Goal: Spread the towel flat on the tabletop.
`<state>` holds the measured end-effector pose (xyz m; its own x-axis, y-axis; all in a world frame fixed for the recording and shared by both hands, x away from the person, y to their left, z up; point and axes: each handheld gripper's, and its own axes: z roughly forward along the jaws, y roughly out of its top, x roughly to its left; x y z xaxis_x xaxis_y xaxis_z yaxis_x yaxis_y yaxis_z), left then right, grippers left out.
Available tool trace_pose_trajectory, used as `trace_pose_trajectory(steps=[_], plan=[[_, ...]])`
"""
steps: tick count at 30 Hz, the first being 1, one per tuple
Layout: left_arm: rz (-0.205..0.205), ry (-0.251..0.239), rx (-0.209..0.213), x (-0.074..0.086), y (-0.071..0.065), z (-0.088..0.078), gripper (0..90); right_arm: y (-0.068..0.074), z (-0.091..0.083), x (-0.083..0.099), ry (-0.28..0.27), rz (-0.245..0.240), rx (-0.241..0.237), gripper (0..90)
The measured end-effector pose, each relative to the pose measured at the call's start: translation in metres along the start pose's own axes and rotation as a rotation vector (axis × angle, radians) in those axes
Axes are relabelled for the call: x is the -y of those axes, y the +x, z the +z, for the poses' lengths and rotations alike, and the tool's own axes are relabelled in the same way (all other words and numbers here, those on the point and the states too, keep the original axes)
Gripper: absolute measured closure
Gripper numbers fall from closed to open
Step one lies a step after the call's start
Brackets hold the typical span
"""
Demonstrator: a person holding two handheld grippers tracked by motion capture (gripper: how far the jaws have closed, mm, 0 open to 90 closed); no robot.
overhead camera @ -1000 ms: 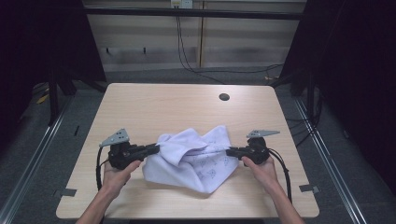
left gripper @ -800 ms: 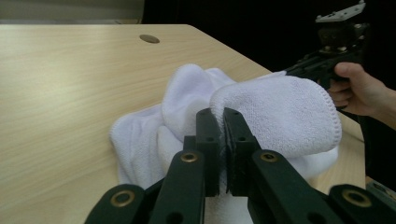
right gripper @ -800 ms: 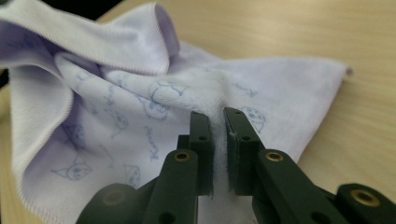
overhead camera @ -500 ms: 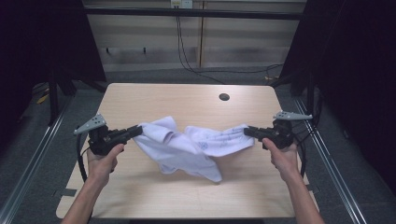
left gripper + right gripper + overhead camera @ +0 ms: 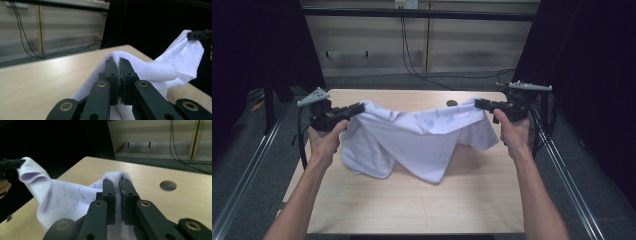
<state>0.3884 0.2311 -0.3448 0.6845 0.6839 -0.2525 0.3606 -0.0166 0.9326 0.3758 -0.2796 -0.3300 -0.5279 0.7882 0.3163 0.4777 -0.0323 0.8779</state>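
- Between both sets of fingers, the white cloth (image 5: pixel 422 140) hung stretched above the bench (image 5: pixel 412 205).
- Left gripper (image 5: pixel 360 107) fingers clamped one corner.
- Right gripper (image 5: pixel 477 103) fingers, just closing further, clamped the other.

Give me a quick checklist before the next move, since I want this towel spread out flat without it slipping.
1. Left gripper pinches a towel corner: ok.
2. Right gripper pinches the opposite corner: ok.
3. Top edge pulled taut between them: not ok, it sags.
4. Towel lifted clear of the table: not ok, the lower folds rest on it.
5. Towel free of twists: cannot tell.
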Motion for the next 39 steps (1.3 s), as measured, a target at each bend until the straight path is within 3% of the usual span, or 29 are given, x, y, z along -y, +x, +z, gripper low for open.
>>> trace_pose_trajectory(steps=[1, 3, 7, 9, 10, 11, 13, 14, 15, 19, 20, 21, 23, 24, 25, 26, 28, 30, 32, 33, 34, 36, 38, 39], plan=[[0.021, -0.022, -0.02, -0.017, 0.003, -0.005, 87.0, -0.002, 0.0, -0.007, -0.017, -0.001, -0.006, 84.5], [0.047, -0.047, -0.027, -0.034, 0.0, -0.008, 86.8, -0.003, -0.001, -0.025, -0.034, -0.01, 0.001, 84.6], [0.097, -0.117, -0.019, -0.066, -0.013, -0.016, 86.8, 0.01, -0.007, -0.059, -0.104, -0.077, 0.076, 85.0], [0.108, -0.15, 0.01, -0.071, -0.021, -0.023, 86.8, 0.016, -0.013, -0.07, -0.147, -0.095, 0.068, 85.1], [0.137, -0.133, 0.024, -0.068, -0.025, -0.026, 86.8, 0.019, -0.016, -0.07, -0.15, -0.106, 0.07, 85.2], [0.152, -0.11, 0.036, -0.06, -0.028, -0.029, 86.8, 0.02, -0.019, -0.066, -0.145, -0.118, 0.06, 85.2], [0.143, -0.049, 0.064, -0.035, -0.027, -0.031, 86.8, 0.021, -0.025, -0.046, -0.11, -0.139, 0.038, 85.3], [0.143, -0.049, 0.064, -0.035, -0.027, -0.031, 86.8, 0.019, -0.026, -0.036, -0.099, -0.133, 0.024, 85.3], [0.12, 0.021, 0.085, -0.002, -0.024, -0.031, 86.8, 0.016, -0.027, -0.021, -0.079, -0.122, 0.004, 85.3], [0.056, 0.127, 0.144, 0.062, -0.028, -0.03, 86.7, 0.007, -0.025, 0.042, 0.019, -0.083, -0.029, 85.5], [0.056, 0.127, 0.144, 0.062, -0.028, -0.03, 86.7, 0.007, -0.025, 0.042, 0.019, -0.083, -0.029, 85.5], [0.046, 0.154, 0.154, 0.077, -0.031, -0.03, 86.7, 0.002, -0.023, 0.071, 0.067, -0.056, -0.039, 85.5], [0.049, 0.202, 0.197, 0.104, -0.04, -0.031, 86.6, -0.001, -0.021, 0.089, 0.107, -0.053, -0.033, 85.5], [0.054, 0.237, 0.202, 0.112, -0.042, -0.031, 86.4, -0.002, -0.02, 0.098, 0.127, -0.052, -0.03, 85.4], [0.054, 0.237, 0.202, 0.112, -0.042, -0.031, 86.3, -0.003, -0.019, 0.106, 0.145, -0.041, -0.035, 85.4], [0.046, 0.295, 0.217, 0.128, -0.046, -0.033, 86.2, -0.003, -0.018, 0.114, 0.162, -0.038, -0.037, 85.3], [0.032, 0.343, 0.234, 0.143, -0.05, -0.036, 86.0, -0.001, -0.017, 0.127, 0.213, -0.046, -0.048, 84.6], [0.024, 0.367, 0.251, 0.15, -0.052, -0.037, 83.8, 0.0, -0.017, 0.133, 0.232, -0.05, -0.051, 82.8], [0.029, 0.41, 0.262, 0.16, -0.057, -0.04, 80.6, 0.003, -0.019, 0.146, 0.257, -0.045, -0.072, 72.9], [-0.007, 0.39, 0.274, 0.163, -0.058, -0.044, 73.8, 0.006, -0.024, 0.151, 0.254, -0.042, -0.069, 66.2], [-0.019, 0.367, 0.27, 0.161, -0.056, -0.047, 71.4, 0.009, -0.028, 0.152, 0.238, -0.071, -0.052, 64.3], [-0.019, 0.316, 0.277, 0.154, -0.05, -0.049, 69.6, 0.015, -0.036, 0.15, 0.207, -0.066, -0.059, 59.9], [-0.015, 0.289, 0.229, 0.146, -0.042, -0.046, 66.4, 0.022, -0.039, 0.149, 0.191, -0.075, -0.054, 58.6], [0.005, 0.31, 0.2, 0.143, -0.037, -0.04, 64.3, 0.025, -0.039, 0.149, 0.198, -0.079, -0.07, 58.1]])
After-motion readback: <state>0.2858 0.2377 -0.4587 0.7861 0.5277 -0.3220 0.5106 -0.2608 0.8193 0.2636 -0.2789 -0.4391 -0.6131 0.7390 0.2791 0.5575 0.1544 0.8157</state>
